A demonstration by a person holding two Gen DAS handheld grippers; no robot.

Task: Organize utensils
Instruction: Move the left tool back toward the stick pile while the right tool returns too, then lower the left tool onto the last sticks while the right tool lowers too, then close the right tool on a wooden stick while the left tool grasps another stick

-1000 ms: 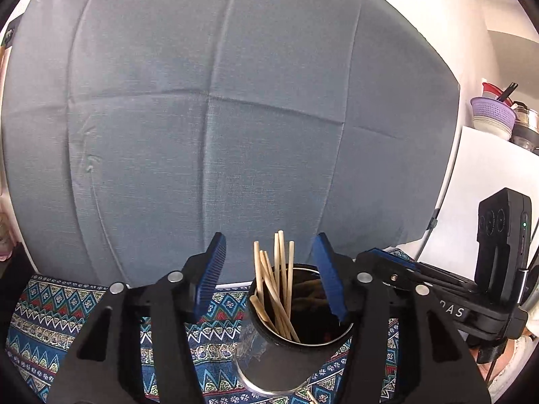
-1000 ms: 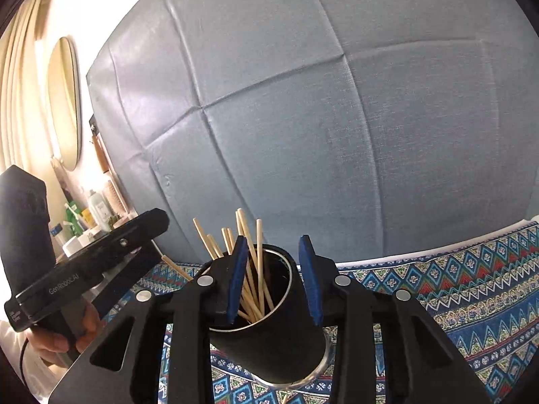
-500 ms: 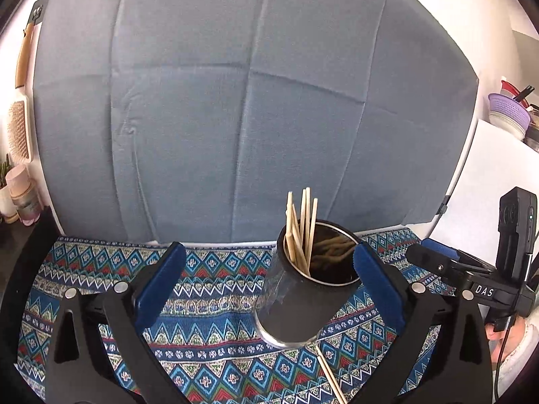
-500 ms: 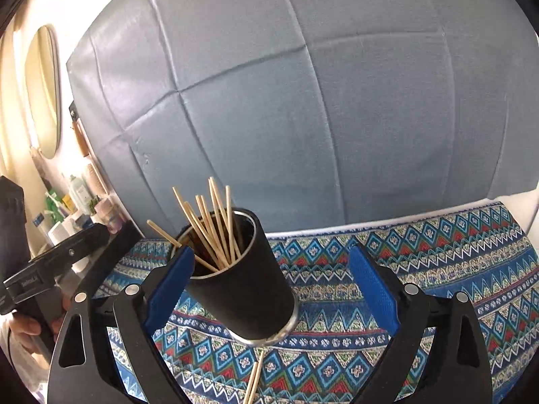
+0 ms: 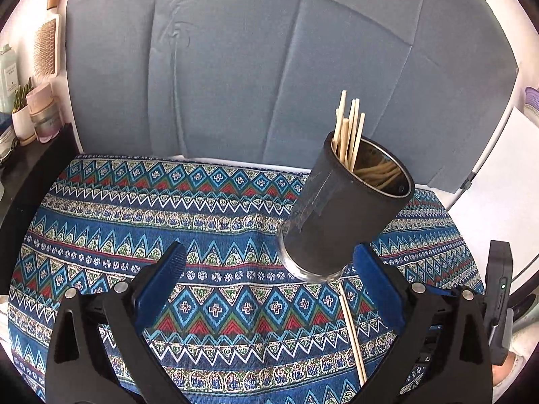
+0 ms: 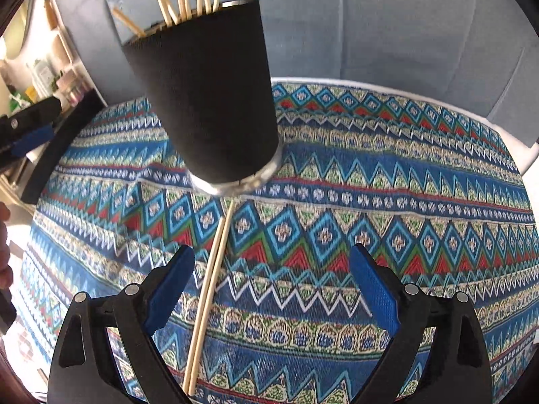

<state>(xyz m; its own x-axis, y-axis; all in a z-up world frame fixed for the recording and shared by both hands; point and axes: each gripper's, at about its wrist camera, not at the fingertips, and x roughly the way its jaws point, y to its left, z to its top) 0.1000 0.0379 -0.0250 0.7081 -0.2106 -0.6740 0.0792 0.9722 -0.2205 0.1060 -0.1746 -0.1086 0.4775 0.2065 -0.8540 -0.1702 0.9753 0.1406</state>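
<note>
Two wooden chopsticks (image 6: 210,289) are lying side by side on the blue patterned tablecloth (image 6: 387,202), running from the foot of the black cylindrical holder with a steel rim (image 6: 209,101) toward the near edge of the table. We are reading these as the remaining loose utensils. The holder is standing upright toward the far right of the cloth in the left view (image 5: 340,212), already carrying a bundle of wooden sticks (image 5: 348,134) that poke above its rim.

Both tongs are released and grasping nothing. The left gripper (image 5: 269,299) is hovering spread over bare cloth, with the holder just beyond its right finger. The right gripper (image 6: 269,289) is hovering spread above the near half of the cloth, and the chopstick pair is passing just inside its left finger.

Our judgement: we are sitting between steps, the holder being set down and the pickup of the last pair not yet begun. The next move calls for dropping the right gripper lower, centring the pair between its pads and closing across both sticks together. They are thin and lying flat, so the pads need to get nearly down to the fabric. Risk: pinching cloth, or rolling one stick away.

Writing: we are finding nothing readable. A bottle (image 5: 7,77) at the left edge of the left view carries a label, too small to read.
</note>
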